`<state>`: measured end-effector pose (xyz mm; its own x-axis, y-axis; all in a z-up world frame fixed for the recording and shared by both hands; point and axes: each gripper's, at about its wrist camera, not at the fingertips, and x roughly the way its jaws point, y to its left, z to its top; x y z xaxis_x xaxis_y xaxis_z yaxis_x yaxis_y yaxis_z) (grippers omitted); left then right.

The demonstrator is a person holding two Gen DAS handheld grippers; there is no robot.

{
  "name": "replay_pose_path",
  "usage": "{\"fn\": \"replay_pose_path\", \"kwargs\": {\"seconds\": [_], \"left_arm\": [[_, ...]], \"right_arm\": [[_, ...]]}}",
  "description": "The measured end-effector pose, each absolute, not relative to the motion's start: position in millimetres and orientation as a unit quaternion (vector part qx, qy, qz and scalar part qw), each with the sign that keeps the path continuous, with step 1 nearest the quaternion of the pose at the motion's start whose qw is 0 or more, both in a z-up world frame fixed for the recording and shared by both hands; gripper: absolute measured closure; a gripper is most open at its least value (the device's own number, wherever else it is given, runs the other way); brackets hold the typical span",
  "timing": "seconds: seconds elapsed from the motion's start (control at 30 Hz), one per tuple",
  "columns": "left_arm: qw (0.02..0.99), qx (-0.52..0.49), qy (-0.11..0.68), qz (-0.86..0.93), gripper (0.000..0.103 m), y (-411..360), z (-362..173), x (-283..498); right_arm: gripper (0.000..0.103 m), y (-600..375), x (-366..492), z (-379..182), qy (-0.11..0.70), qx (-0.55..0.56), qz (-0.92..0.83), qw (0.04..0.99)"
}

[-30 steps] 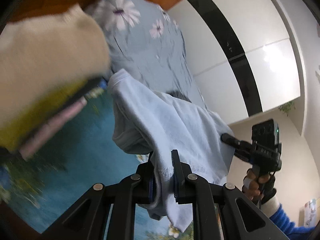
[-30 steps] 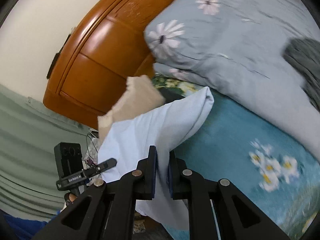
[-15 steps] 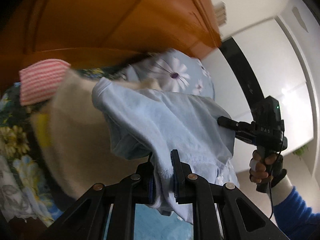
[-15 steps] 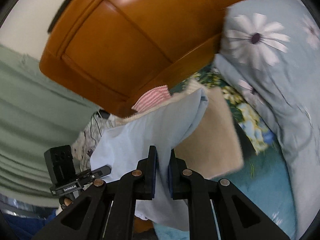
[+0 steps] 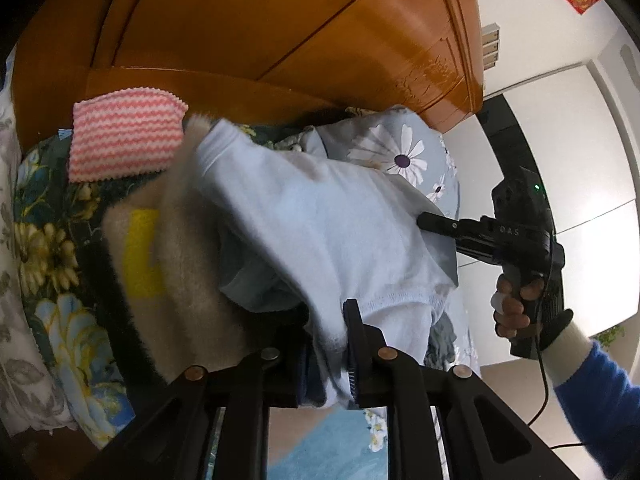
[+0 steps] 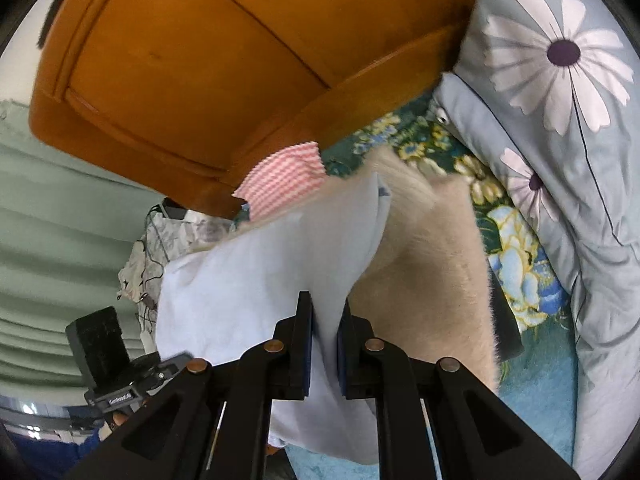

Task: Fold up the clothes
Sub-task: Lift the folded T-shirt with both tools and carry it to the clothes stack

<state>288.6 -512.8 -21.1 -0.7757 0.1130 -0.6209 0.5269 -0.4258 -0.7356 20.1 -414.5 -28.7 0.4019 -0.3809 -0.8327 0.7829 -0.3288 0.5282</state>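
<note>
Carried from over teal bedspread to above beige sweater [image 5: 180,264] by headboard [image 5: 280,20]. Light-blue shirt [image 5: 320,232] pinched in right gripper [image 6: 325,344]; left gripper [image 5: 326,344] loosening, cloth between jaws. Prob. stacking next.

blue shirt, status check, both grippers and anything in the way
Both grippers, left and right, pinch the blue shirt. Left jaws just eased wider. Shirt hangs over beige sweater. Nothing blocking.

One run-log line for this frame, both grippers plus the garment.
left gripper: jaws just opening, cloth between them | right gripper: shut on light blue garment | garment hangs over beige folded garment on bed
</note>
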Motion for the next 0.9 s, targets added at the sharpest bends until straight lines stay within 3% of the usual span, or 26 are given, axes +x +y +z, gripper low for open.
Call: {"fn": "replay_pose_path", "kwargs": {"seconds": [0.47,0.67,0.9], "left_arm": [[0.141,0.324,0.512,-0.783,0.080,-509.8,-15.0,293.5],[0.162,0.343,0.489,-0.786,0.067,-507.4,1.9,309.8],[0.188,0.347,0.420,-0.817,0.062,-491.4,47.0,305.5]], "right_arm": [[0.089,-417.0,15.7,-44.7,0.158,0.641,-0.526,0.536],[0.083,-403.2,10.0,-24.7,0.164,0.623,-0.554,0.528],[0.079,-375.5,17.8,10.9,0.167,0.577,-0.597,0.533]]}}
